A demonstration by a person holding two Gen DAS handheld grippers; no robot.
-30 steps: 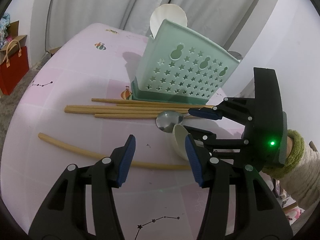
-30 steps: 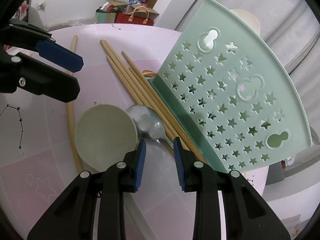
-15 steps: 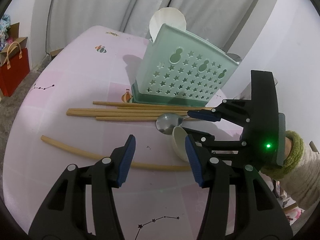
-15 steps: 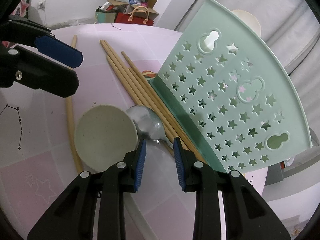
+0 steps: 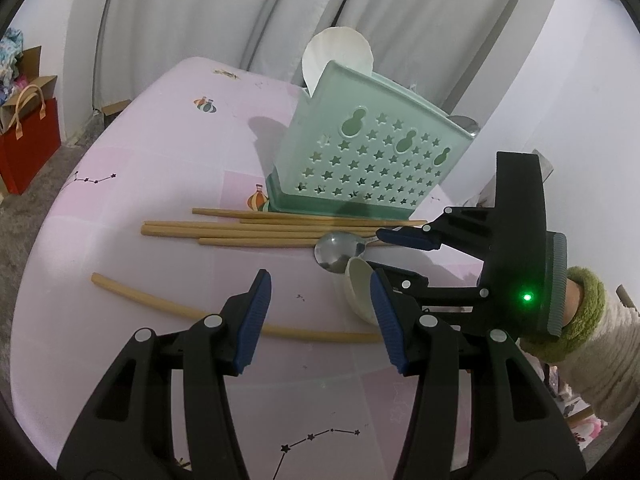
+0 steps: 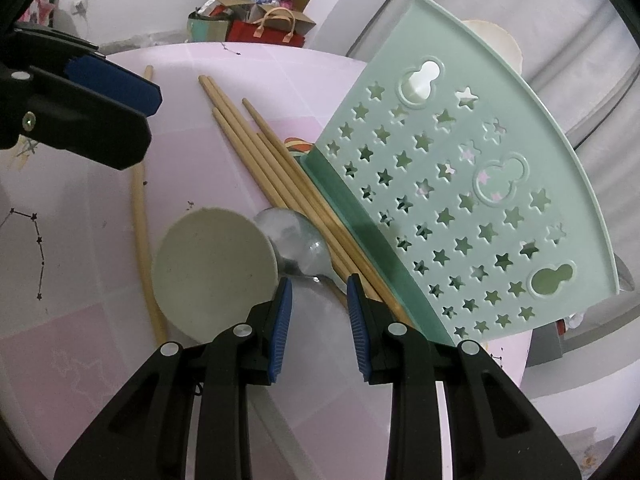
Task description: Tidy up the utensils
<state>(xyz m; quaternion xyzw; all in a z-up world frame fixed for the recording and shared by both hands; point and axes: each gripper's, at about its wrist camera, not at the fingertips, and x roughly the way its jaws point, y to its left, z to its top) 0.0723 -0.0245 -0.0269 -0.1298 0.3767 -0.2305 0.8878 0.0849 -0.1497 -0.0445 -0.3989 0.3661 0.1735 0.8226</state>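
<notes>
A mint green utensil holder (image 5: pixel 372 164) (image 6: pixel 460 200) with star holes stands on the pink table (image 5: pixel 140 160), a white spoon (image 5: pixel 336 52) sticking out of it. Several wooden chopsticks (image 5: pixel 260 228) (image 6: pixel 256 152) lie along its base. A metal spoon (image 5: pixel 338 248) (image 6: pixel 296 240) rests beside a cream ladle (image 5: pixel 360 294) (image 6: pixel 212 268) with a long wooden handle (image 5: pixel 200 312). My right gripper (image 6: pixel 320 312) (image 5: pixel 394 258) stands open low over the metal spoon's neck, which runs between its fingertips. My left gripper (image 5: pixel 320 316) is open above the ladle handle, nothing between its pads.
A person's green-cuffed sleeve (image 5: pixel 580 320) holds the right gripper. Off the table's left edge are a red bag (image 5: pixel 28 140) and boxes of clothes (image 6: pixel 260 12). Grey curtains hang behind the holder. The left gripper's fingers (image 6: pixel 100 128) reach into the right wrist view's upper left.
</notes>
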